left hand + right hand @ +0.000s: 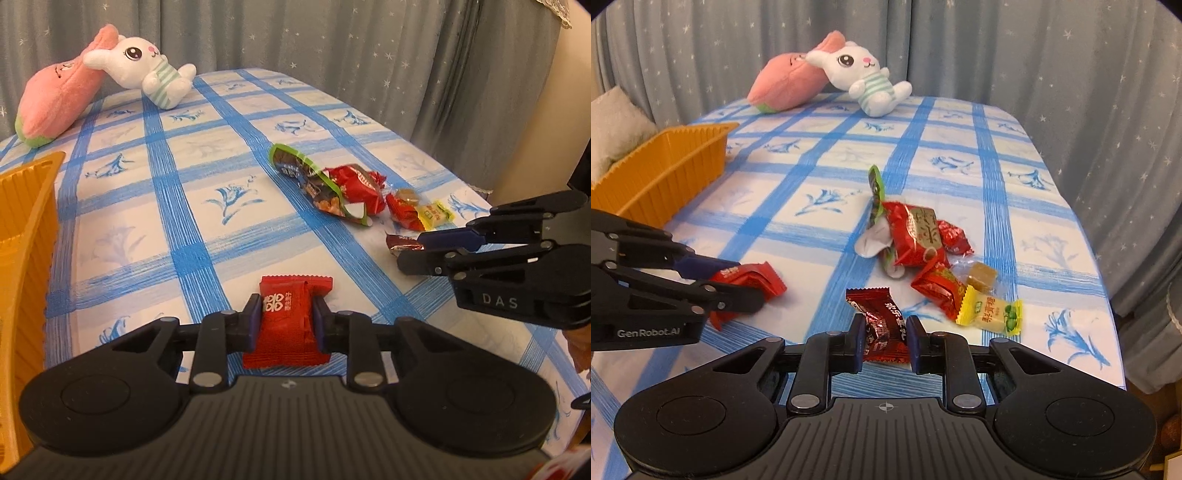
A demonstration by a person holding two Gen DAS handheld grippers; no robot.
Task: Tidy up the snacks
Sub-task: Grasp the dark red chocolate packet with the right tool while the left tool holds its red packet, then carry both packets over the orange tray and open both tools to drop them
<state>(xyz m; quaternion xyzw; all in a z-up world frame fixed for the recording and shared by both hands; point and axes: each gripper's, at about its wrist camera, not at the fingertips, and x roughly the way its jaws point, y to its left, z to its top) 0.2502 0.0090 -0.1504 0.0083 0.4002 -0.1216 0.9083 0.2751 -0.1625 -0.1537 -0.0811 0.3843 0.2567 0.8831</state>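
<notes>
My left gripper (287, 314) is shut on a bright red candy packet (286, 325) low over the blue-checked tablecloth; from the right wrist view the same gripper (738, 284) and red packet (753, 282) sit at the left. My right gripper (885, 332) is shut on a dark red candy wrapper (881, 325); in the left wrist view that gripper (413, 251) holds the dark wrapper (400, 243) at the right. A pile of snacks (919, 240) lies beyond: a green-edged bag (317, 184), red packets, a brown candy (982, 275) and a yellow candy (991, 312).
An orange ribbed tray (665, 173) stands at the left of the table. A pink plush (786, 81) and a white rabbit plush (864, 77) lie at the far end against grey starred curtains. The table's right edge (1108, 295) drops off near the snack pile.
</notes>
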